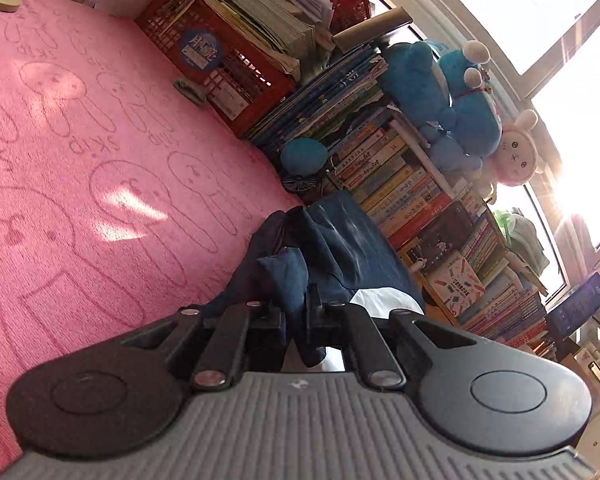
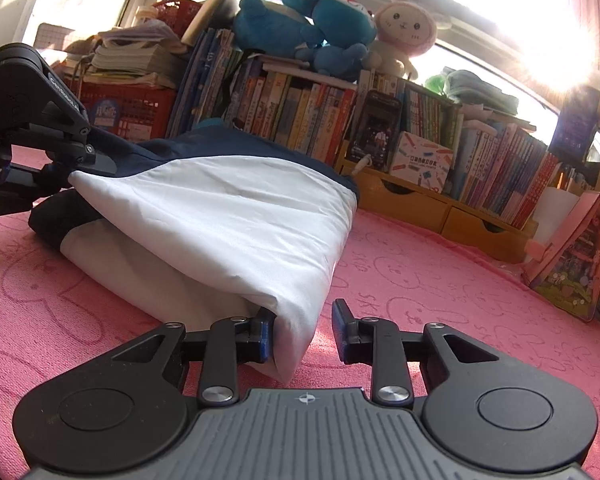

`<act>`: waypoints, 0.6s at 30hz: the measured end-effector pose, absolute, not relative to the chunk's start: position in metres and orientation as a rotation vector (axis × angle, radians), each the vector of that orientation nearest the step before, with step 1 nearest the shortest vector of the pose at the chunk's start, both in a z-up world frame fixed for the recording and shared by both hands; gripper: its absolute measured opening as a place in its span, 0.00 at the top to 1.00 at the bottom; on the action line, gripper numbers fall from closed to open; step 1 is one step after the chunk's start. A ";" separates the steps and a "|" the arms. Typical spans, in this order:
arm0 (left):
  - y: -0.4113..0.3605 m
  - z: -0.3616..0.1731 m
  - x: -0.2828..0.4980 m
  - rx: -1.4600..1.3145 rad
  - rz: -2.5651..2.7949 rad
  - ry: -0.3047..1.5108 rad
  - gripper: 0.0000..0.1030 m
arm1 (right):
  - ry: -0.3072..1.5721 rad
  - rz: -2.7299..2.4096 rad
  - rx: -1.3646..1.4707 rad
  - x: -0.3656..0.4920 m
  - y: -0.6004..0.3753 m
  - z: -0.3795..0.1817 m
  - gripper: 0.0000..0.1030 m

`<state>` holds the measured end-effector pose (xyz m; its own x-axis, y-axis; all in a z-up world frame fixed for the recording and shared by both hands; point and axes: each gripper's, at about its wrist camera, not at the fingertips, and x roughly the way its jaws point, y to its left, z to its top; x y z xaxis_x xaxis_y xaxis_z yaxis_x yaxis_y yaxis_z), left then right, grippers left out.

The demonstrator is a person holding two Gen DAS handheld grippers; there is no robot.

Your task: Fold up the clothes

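A navy and white garment (image 2: 220,220) lies folded on the pink blanket (image 2: 440,280), its navy side up at the back. In the right wrist view my right gripper (image 2: 302,320) stands open at the near white corner; the cloth touches the left finger (image 2: 262,332), while the right finger stands apart from it. My left gripper (image 2: 98,164) reaches in from the left at the garment's far navy edge. In the left wrist view the left gripper (image 1: 296,312) is shut on a bunched fold of the navy cloth (image 1: 340,248), which rises between the fingers.
Rows of books on a low shelf (image 2: 440,132) with wooden drawers (image 2: 420,204) line the far side. A red crate (image 1: 220,64) of papers stands at the back, plush toys (image 2: 320,12) sit on top, and a pink bag (image 2: 572,256) leans at the right.
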<state>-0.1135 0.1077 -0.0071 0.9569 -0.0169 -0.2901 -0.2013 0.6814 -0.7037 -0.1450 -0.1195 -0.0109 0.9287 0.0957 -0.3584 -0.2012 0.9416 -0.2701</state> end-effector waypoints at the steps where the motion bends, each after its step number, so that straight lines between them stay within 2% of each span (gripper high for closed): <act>1: 0.107 -0.006 -0.116 -0.793 0.113 0.277 0.93 | 0.352 0.155 -0.302 -0.145 -0.120 -0.011 0.71; 4: 0.103 -0.004 -0.120 -0.734 0.122 0.261 0.94 | 0.370 0.159 -0.282 -0.142 -0.122 -0.010 0.70; 6: 0.109 -0.010 -0.112 -0.796 0.075 0.301 0.95 | 0.376 0.155 -0.285 -0.141 -0.121 -0.010 0.70; 7: 0.113 -0.013 -0.105 -0.850 0.043 0.332 0.90 | 0.378 0.153 -0.287 -0.141 -0.121 -0.010 0.70; 8: 0.116 -0.017 -0.097 -0.895 0.016 0.356 0.76 | 0.381 0.152 -0.289 -0.141 -0.121 -0.010 0.70; 10: 0.120 -0.023 -0.081 -0.961 -0.022 0.385 0.55 | 0.381 0.148 -0.300 -0.141 -0.119 -0.011 0.70; 11: 0.121 -0.025 -0.074 -0.984 -0.027 0.395 0.53 | 0.381 0.146 -0.303 -0.141 -0.118 -0.011 0.70; 12: 0.120 -0.025 -0.068 -0.992 -0.013 0.400 0.55 | 0.382 0.144 -0.306 -0.141 -0.118 -0.011 0.70; 13: 0.120 -0.024 -0.064 -0.990 0.004 0.398 0.65 | 0.384 0.142 -0.307 -0.141 -0.117 -0.012 0.70; 14: 0.118 -0.019 -0.066 -0.962 0.020 0.375 0.93 | 0.386 0.140 -0.307 -0.140 -0.117 -0.012 0.70; 18: 0.105 0.007 -0.088 -0.738 0.074 0.262 0.95 | 0.399 0.142 -0.299 -0.138 -0.118 -0.012 0.69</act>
